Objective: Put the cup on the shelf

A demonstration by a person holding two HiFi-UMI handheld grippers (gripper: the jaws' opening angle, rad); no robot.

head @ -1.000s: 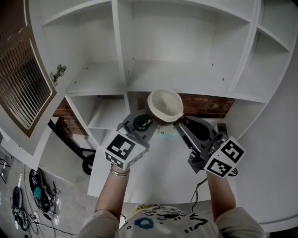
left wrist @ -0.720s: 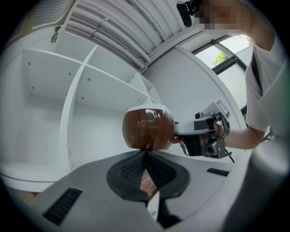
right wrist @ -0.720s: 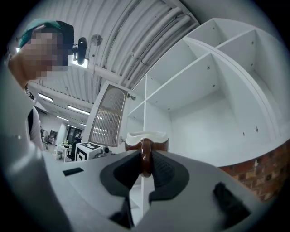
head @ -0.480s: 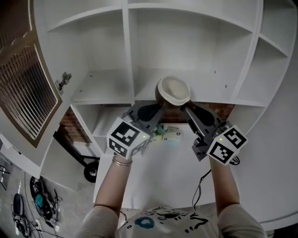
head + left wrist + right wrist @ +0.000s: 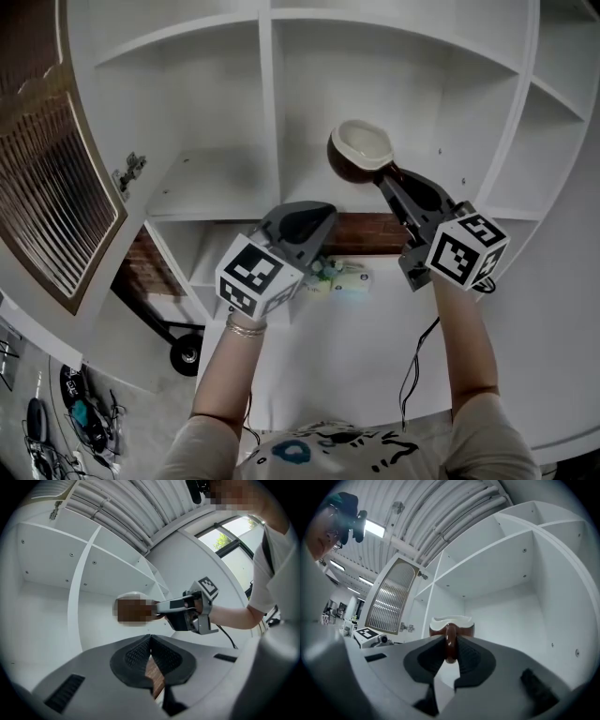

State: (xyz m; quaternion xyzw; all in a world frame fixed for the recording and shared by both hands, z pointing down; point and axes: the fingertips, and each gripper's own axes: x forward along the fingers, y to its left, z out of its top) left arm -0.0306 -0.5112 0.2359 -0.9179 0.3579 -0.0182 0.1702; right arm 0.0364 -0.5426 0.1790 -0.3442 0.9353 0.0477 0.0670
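Note:
The cup [image 5: 361, 150], brown outside and cream inside, hangs upright in front of the middle compartment of the white shelf [image 5: 309, 178]. My right gripper [image 5: 382, 176] is shut on the cup's brown handle [image 5: 451, 646], and the cup's rim [image 5: 452, 620] shows just beyond the jaws. My left gripper [image 5: 309, 217] sits lower and to the left, apart from the cup, shut with nothing in it. In the left gripper view, its pads [image 5: 140, 656] meet. Beyond them, the right gripper [image 5: 157, 609] holds the cup [image 5: 133, 609], which is blurred over.
A slatted cabinet door [image 5: 47, 169] stands open at the left with a hinge [image 5: 127, 169] on the shelf side. A brick wall [image 5: 361, 230] shows under the shelf board. A small green-and-white item [image 5: 342, 277] lies on the white table [image 5: 328, 356]. A cart wheel [image 5: 183, 354] is lower left.
The right gripper has carried the cup up and rightward toward the middle compartment. The left gripper, close beside the cup before, has stayed low and is now apart from it.

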